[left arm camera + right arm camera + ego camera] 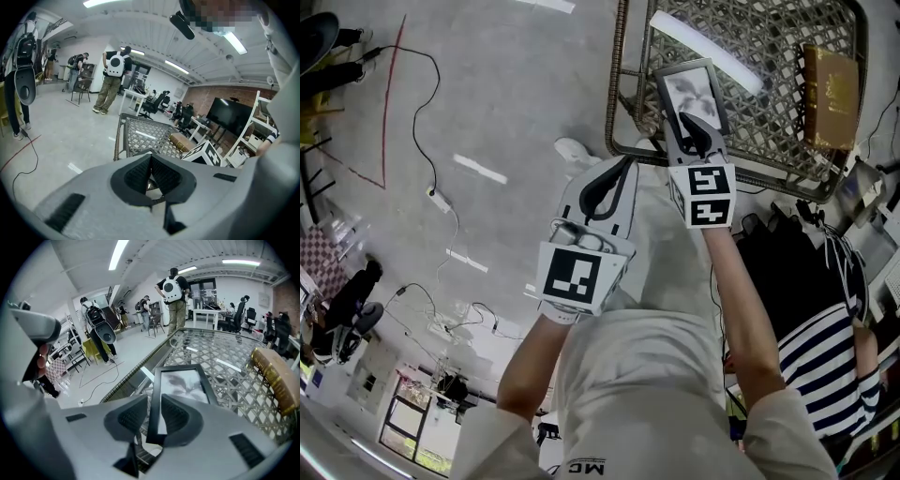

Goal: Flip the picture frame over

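Observation:
A black picture frame with a grey leaf print faces up over the near left part of a woven wicker table. My right gripper is shut on the frame's near edge. In the right gripper view the frame runs away from the jaws, its left border clamped between the pads of the right gripper. My left gripper hangs off the table's near left corner, over the floor, shut and holding nothing. In its own view the left gripper has its pads meeting at the tips.
A brown and gold box lies on the table's far right side, also visible as a brown box in the right gripper view. A person in a striped top stands close on my right. Cables trail on the grey floor at left.

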